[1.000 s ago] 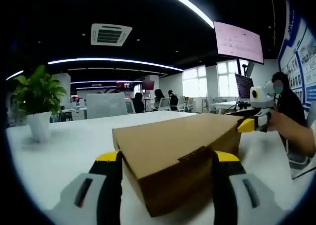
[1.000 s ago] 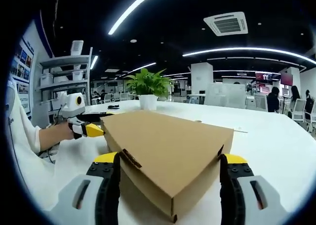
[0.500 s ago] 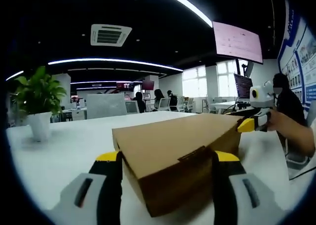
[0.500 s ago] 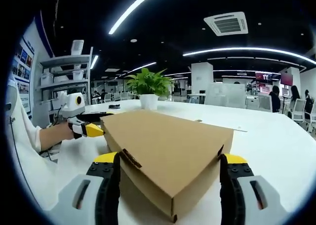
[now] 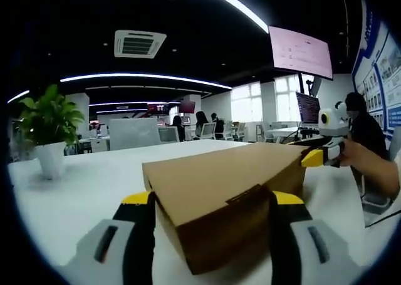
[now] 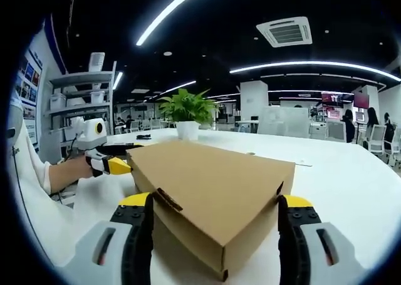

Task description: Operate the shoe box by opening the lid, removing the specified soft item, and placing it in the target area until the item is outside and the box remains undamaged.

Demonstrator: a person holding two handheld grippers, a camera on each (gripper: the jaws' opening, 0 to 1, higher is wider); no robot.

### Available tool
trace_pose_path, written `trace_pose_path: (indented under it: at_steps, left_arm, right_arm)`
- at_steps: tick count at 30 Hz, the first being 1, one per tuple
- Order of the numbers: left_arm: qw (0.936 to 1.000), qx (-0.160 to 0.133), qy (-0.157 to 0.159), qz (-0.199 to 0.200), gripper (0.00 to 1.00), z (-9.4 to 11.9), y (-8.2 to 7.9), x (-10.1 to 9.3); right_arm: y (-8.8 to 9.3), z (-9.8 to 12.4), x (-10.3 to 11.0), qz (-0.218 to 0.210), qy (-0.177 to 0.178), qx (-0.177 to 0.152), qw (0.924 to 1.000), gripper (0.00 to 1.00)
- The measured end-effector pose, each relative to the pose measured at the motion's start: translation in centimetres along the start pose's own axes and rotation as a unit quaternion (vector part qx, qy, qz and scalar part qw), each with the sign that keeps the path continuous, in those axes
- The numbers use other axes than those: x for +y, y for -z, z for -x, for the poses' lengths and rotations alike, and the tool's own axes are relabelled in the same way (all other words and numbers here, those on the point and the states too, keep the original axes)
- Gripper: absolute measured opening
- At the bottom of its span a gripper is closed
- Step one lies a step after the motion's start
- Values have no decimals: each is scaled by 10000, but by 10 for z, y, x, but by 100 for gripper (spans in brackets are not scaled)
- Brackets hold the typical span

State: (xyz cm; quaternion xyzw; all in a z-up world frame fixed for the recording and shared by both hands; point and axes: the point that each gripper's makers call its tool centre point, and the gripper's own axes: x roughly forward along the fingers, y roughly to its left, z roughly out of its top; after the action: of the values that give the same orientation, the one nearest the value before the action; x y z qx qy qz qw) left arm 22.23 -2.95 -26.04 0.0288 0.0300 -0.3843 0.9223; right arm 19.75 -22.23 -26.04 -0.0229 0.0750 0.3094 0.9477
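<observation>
With the shoe box (image 5: 222,200) at frame centre on the white bench (image 5: 81,191), lid not yet lifted, my left tool (image 5: 212,225) and right tool (image 6: 213,232) each straddle a corner, jaws spread wide, so opening and removal remain.

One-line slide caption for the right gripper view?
Right gripper open astride closed cardboard shoe box on white table, left gripper at far corner.
</observation>
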Motion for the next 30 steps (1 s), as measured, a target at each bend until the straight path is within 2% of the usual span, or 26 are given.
trace_pose_path:
  at_steps: [9,13,14,15,17,18,19,23,26,30]
  left_arm:
    - [10000,-58,42,17,75,-3,0,0]
    - [10000,10,65,-52,75,-4,1,0]
    - [9998,79,74,-176,75,-4,2,0]
    - [9982,222,82,-553,75,-4,6,0]
    - [9966,280,86,-767,76,-4,9,-1]
    - [9968,267,83,-744,76,-4,9,-1]
    - [9983,214,45,-531,75,-3,8,-1]
    - [9987,179,48,-482,75,-3,7,-1]
    - [10000,68,55,-14,75,-2,1,-1]
    - [9999,76,63,-86,73,-1,1,1]
  right_arm:
    - [0,0,-3,-21,29,-11,10000,83]
    - [1,1,-3,-4,33,64,10000,84]
    - [1,1,-3,3,33,81,10000,84]
    - [1,1,-4,-1,35,92,10000,84]
    - [1,0,-6,-17,50,81,10000,84]
    - [1,1,-6,3,56,86,9999,85]
    - [1,1,-6,-12,69,83,9999,85]
    - [2,2,-4,-12,76,94,9999,85]
    - [2,3,-2,12,100,100,9999,84]
    - [2,6,-3,-48,97,57,9999,82]
